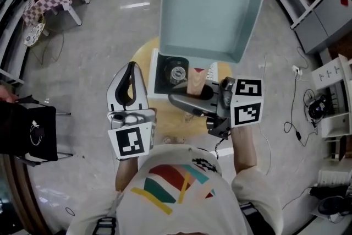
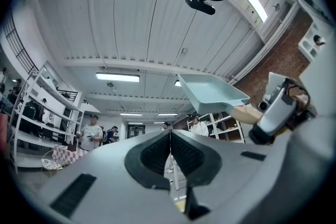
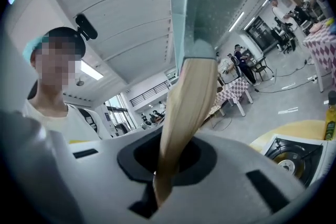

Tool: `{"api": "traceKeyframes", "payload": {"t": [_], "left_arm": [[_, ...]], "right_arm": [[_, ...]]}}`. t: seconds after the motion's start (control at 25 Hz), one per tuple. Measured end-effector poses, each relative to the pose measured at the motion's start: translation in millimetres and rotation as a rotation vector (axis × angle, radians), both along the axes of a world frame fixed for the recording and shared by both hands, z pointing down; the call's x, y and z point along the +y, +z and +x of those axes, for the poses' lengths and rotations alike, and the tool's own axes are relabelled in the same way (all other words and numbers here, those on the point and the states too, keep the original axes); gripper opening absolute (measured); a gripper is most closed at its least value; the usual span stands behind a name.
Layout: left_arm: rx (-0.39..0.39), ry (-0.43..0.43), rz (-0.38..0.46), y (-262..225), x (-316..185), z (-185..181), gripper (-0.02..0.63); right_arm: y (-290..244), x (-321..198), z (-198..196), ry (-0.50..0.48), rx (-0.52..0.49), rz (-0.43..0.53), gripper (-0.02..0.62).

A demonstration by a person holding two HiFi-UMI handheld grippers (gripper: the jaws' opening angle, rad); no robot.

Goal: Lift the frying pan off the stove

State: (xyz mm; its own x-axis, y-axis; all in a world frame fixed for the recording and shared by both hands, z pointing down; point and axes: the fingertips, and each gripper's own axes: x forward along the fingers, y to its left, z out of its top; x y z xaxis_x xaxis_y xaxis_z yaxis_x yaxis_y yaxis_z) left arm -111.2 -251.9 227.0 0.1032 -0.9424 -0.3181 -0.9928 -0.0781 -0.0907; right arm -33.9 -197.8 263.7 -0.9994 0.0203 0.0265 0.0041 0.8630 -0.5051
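Two tools in play, one loaded. Right tool clamped on the wooden handle of the frying pan, held about level so the square pan rides high, well clear of the stove on the round worktop; the lift looks done. Left tool closed on nothing, kept beside, probably to stay out of the pan's way. Head view gives the pan's smooth inside and overlaps the stove's far edge. Right gripper view adds a speckled face of the pan and the bare burner. Left gripper view confirms its jaws together, empty
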Motion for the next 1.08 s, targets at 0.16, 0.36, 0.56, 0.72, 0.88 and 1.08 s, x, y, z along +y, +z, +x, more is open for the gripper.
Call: {"api": "traceKeyframes", "payload": {"t": [0.16, 0.36, 0.56, 0.72, 0.88, 1.08], "left_arm": [[0.007, 0.005, 0.013, -7.1, -4.3, -1.0, 0.006], [0.003, 0.014, 0.011, -7.2, -3.5, -2.2, 0.006], [0.003, 0.02, 0.008, -5.3, -5.5, -5.9, 0.006], [0.005, 0.023, 0.008, -4.5, -7.7, -7.6, 0.006], [0.007, 0.026, 0.007, -4.6, -9.3, -7.5, 0.006], [0.009, 0.028, 0.008, -4.9, -11.6, -4.4, 0.006]], "right_arm": [[-6.3, 0.7, -0.6, -0.011, -0.017, 0.008, 0.011], [-4.4, -1.4, 1.3, 0.017, -0.007, 0.009, 0.011], [-1.3, -3.2, 0.9, 0.032, 0.004, 0.012, 0.014], [0.0, -4.1, 1.4, 0.04, 0.02, 0.023, 0.014], [1.1, -3.4, 1.7, 0.04, 0.029, 0.022, 0.014], [2.2, -3.1, 2.8, 0.033, 0.035, 0.02, 0.017]]}}
